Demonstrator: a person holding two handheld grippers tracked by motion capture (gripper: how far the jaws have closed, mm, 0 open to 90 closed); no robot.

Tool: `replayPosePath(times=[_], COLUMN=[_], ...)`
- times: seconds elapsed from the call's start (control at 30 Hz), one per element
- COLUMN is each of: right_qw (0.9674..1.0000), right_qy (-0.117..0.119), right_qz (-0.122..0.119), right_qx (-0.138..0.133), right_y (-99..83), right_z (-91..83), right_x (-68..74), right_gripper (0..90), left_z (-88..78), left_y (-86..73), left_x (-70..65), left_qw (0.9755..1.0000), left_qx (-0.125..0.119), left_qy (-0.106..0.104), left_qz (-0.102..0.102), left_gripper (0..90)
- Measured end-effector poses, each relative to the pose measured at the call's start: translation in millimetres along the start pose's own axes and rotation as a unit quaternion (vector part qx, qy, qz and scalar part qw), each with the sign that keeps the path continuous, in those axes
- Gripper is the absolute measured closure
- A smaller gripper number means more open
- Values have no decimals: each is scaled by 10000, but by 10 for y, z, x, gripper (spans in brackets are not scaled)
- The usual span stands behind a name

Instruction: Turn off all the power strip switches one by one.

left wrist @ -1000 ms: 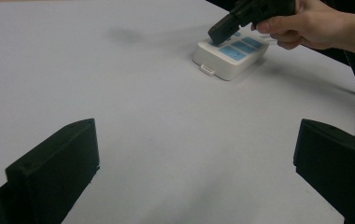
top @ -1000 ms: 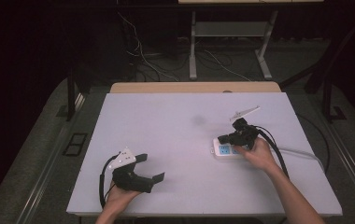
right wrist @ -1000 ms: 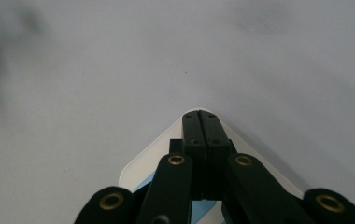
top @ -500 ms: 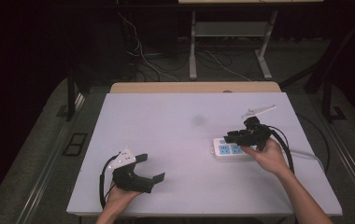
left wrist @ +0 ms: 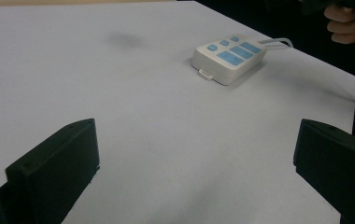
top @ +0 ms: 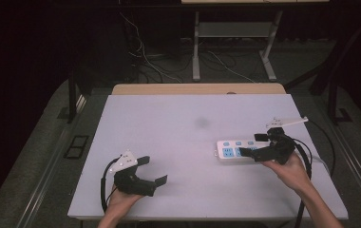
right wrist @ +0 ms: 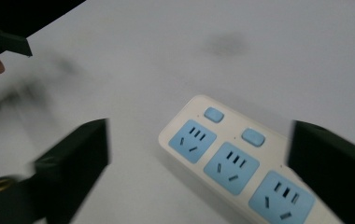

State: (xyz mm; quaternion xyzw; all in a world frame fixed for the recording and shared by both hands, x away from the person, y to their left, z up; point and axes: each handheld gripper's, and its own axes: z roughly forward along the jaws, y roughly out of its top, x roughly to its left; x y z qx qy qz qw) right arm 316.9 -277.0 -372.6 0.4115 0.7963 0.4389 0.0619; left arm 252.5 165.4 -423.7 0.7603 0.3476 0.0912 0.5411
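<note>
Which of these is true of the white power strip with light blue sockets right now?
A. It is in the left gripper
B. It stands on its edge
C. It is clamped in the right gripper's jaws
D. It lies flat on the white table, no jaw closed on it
D: the white power strip lies flat on the white table, and the right gripper hangs over it with its jaws wide apart.
</note>
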Motion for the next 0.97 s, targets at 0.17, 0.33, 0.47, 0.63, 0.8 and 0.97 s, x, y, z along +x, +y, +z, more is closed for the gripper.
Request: replayPosePath(times=[0.17, 0.33, 0.47, 0.63, 0.8, 0.97], right_qw=[10000, 9996, 9990, 9985, 9987, 9986], right_qy=[43, 92, 162, 171, 125, 114], right_qz=[55, 181, 262, 275, 196, 196], right_qx=[-69, -209, -335, -444, -447, -486], right_y=[-147, -330, -498, -664, -761, -853], right_z=[-121, -204, -248, -285, -285, -254], right_x=[31, 41, 45, 94, 156, 154], right_gripper=[3, 3, 4, 4, 4, 4], left_z=[-3, -8, -9, -9, -11, -6], left_y=[0, 1, -1, -1, 0, 3], left_x=[3, 9, 12, 10, 9, 13], left_qw=[10000, 10000, 10000, 10000, 10000, 10000], left_qx=[-24, -11, -13, -12, -4, 5], left_qy=[17, 36, 38, 40, 27, 20], left_qz=[-28, -16, -24, -23, -15, -10], left_gripper=[0, 0, 0, 0, 0, 0])
